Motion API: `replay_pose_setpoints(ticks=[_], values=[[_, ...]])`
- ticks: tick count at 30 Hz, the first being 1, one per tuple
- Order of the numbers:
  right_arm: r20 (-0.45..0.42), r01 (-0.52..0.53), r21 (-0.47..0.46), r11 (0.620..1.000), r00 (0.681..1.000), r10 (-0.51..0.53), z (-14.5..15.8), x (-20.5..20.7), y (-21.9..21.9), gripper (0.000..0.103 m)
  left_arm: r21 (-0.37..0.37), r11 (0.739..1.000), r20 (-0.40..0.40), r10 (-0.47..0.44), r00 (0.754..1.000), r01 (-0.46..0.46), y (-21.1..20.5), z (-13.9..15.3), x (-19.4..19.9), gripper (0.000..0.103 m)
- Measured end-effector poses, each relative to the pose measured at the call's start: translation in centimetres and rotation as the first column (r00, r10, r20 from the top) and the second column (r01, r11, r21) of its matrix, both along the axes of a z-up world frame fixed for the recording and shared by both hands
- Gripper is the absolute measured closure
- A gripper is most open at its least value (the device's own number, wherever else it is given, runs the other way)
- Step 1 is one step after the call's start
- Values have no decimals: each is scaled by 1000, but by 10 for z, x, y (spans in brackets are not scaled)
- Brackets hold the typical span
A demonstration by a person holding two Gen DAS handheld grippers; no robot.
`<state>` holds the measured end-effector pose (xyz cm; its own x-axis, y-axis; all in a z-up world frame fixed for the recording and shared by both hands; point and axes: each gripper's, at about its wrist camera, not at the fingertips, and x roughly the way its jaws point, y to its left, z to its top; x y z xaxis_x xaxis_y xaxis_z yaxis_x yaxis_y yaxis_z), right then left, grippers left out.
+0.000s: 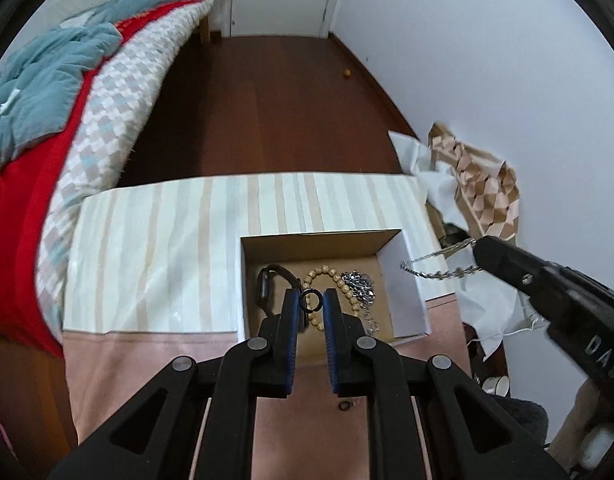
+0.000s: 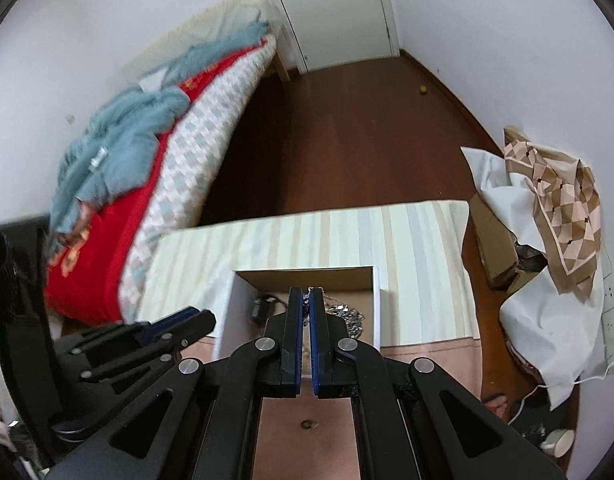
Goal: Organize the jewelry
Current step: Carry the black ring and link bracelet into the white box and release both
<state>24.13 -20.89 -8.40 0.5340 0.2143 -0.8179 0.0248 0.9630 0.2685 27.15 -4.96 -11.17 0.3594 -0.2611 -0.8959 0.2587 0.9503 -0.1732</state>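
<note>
An open cardboard box (image 1: 405, 280) stands on the striped cloth. It holds a black watch (image 1: 267, 282), a beaded bracelet (image 1: 327, 274) and a heap of silver chain (image 1: 359, 282). Over the box, my left gripper (image 1: 311, 298) is shut on a small black ring (image 1: 304, 301). My right gripper (image 1: 478, 254) comes in from the right, shut on a silver chain (image 1: 431, 275) that dangles beside the box's right wall. In the right wrist view the right gripper (image 2: 306, 291) is shut over the box (image 2: 307, 274), with bits of chain (image 2: 306, 302) between its pads. The left gripper (image 2: 195, 316) is at the left.
Another small dark ring (image 1: 344, 405) lies on the pink cloth (image 1: 147, 360) near me. A bed with a red blanket (image 1: 23, 208) runs along the left. A patterned bag and white cloths (image 1: 487, 184) are piled at the right wall, with cups (image 2: 559, 442) on the floor.
</note>
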Motion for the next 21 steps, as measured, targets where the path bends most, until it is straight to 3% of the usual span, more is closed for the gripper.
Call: replay_pose_setpoints(ticks=[5,9,11,13,14,16,19,21], values=[[-91,-1,-16,1000,996,-1,-41,27,-4,100,-28,1000,-106,-15,994,12,-10,-30,27,93],[-187,20,22,1000,982,-16,-68,41,-14,99,-39,999,-158,1,987,-7,-12,-38,36,91],[-229,22,37,999,973,-13,-79,43,-18,98,-20,999,-150,23,988,-26,-9,-35,39,82],[-245,19,21,1000,969,-14,-83,42,-20,83,12,999,-122,41,992,-40,-6,-30,40,60],[-244,18,10,1000,970,-15,-83,41,-20,76,27,998,-105,55,993,-52,-3,-27,39,44],[-239,17,0,1000,971,-17,-82,37,-20,50,47,995,-69,90,994,-87,6,-21,36,39],[-229,21,-30,999,973,-27,-77,32,-19,35,100,988,-40,124,991,-120,16,-19,31,38],[-219,21,-81,996,975,-38,-73,29,-17,20,140,980,-1,139,990,-138,22,-16,23,30]])
